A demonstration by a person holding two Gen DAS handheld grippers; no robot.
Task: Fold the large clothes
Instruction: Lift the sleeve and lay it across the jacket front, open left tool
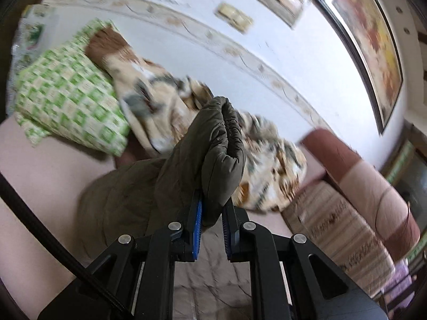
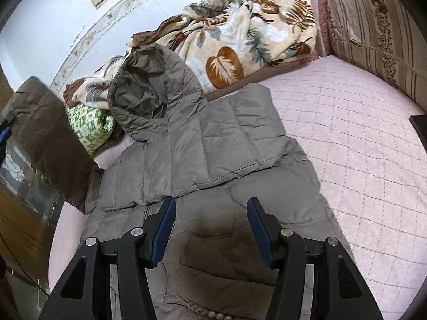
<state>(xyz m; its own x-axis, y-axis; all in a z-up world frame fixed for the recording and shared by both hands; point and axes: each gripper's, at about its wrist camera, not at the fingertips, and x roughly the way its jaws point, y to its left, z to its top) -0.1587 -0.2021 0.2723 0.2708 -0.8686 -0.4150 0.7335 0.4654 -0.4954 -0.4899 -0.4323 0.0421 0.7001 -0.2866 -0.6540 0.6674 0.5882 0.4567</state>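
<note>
Left tongs (image 1: 210, 208) clamped on jacket cuff (image 1: 224, 122)

Jacket (image 2: 213, 144): quilted puffy cloth w/ slight sheen. Blanket (image 2: 240, 40): plush fleece, matt. Bed cover (image 2: 360, 133): stitched matt cloth. Tongs (image 2: 210, 229): matt black plastic, blue ribbed pads, shiny metal pins.

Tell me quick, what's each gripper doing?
Left gripper: shut on the jacket sleeve cuff.
Right gripper: open, holding nothing, above the jacket.
</note>
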